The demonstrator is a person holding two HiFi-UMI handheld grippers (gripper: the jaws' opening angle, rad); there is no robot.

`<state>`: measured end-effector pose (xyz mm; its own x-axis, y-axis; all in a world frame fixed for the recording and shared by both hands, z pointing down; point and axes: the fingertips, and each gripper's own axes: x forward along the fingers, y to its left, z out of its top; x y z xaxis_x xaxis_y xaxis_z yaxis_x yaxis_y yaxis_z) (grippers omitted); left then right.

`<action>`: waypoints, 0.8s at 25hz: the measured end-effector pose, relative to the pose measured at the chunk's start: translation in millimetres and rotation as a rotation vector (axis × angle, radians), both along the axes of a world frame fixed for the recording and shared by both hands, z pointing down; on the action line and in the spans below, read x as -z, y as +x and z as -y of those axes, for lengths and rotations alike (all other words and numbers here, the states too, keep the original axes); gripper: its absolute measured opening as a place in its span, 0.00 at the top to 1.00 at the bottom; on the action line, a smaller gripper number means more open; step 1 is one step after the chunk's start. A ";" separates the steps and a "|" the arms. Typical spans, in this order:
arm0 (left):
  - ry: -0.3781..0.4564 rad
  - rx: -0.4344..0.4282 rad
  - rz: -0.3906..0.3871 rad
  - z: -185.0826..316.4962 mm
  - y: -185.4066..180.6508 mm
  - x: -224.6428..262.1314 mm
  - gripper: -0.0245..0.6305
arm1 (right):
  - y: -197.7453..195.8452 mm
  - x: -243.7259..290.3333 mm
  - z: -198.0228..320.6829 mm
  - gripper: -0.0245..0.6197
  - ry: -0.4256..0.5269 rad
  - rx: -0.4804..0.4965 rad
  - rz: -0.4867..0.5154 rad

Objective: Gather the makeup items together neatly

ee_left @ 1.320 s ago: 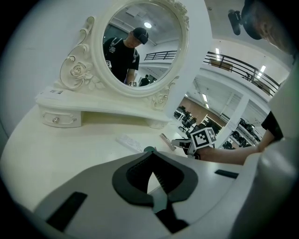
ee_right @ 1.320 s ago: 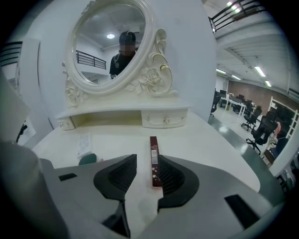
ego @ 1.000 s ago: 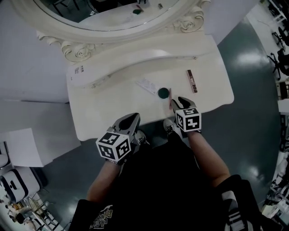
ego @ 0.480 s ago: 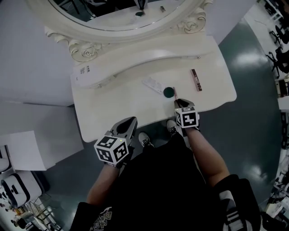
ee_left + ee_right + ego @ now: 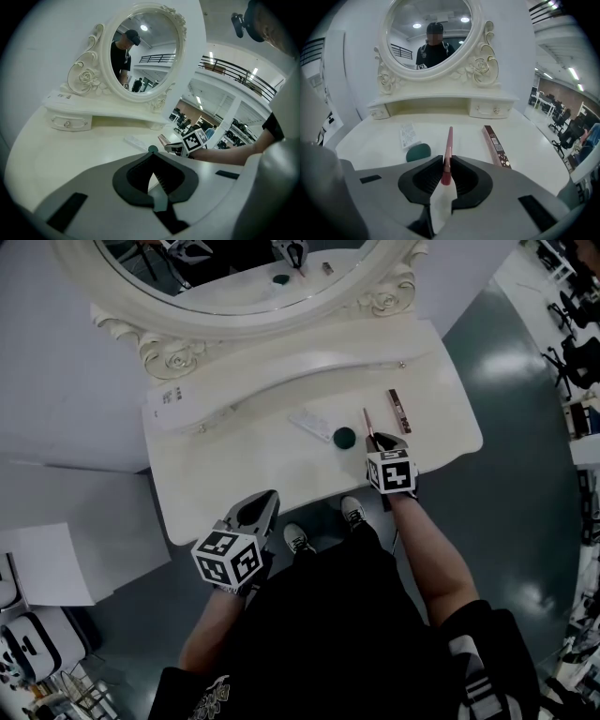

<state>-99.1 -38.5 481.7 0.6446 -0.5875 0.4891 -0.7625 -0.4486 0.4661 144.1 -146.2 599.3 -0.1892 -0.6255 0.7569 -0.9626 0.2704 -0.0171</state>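
While we face the one tabletop [image 5: 234, 465], its left half is open room. Our left gripper [image 5: 266, 496] hangs off the front edge, jaws together, empty. Our right gripper [image 5: 446, 161], jaws just closed, clamps the one pink pencil [image 5: 449, 140] right of centre. Near it lie one brown box [image 5: 399, 410], one white packet [image 5: 310, 423] and one green compact [image 5: 344, 437].

Counted four makeup items on counter [image 5: 253, 470]: one pink stick [image 5: 367, 419], one brown box [image 5: 398, 411] at its 3 o'clock, one green compact [image 5: 344, 437] at its 8 o'clock, one white flat packet [image 5: 310, 424]. One oval mirror [image 5: 169, 351]. Two drawers: drawer [image 5: 378, 112] at 9 o'clock, another at 3 o'clock. Two claws: left claw [image 5: 267, 496], right claw [image 5: 376, 438].
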 end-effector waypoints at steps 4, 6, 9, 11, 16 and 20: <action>-0.010 0.025 0.006 0.1 -1.3 -1.9 0.95 | 7.2 -8.2 19.8 0.85 -0.018 0.006 -0.012; -0.015 0.036 0.009 0.8 -0.7 -3.0 0.95 | 10.1 -13.6 26.7 0.85 -0.035 0.008 -0.011; -0.023 0.049 0.011 2.8 1.7 -4.9 0.95 | 12.3 -20.7 33.1 0.85 -0.059 0.020 -0.014; -0.028 0.054 0.011 4.9 4.3 -6.1 0.95 | 12.6 -24.0 35.5 0.85 -0.071 0.027 -0.011; -0.034 0.056 0.008 8.8 10.8 -7.6 0.95 | 16.1 -24.7 35.3 0.85 -0.086 -0.006 0.013; -0.030 0.051 0.003 9.9 14.3 -5.9 0.95 | 14.0 -24.3 35.4 0.84 -0.097 -0.015 0.034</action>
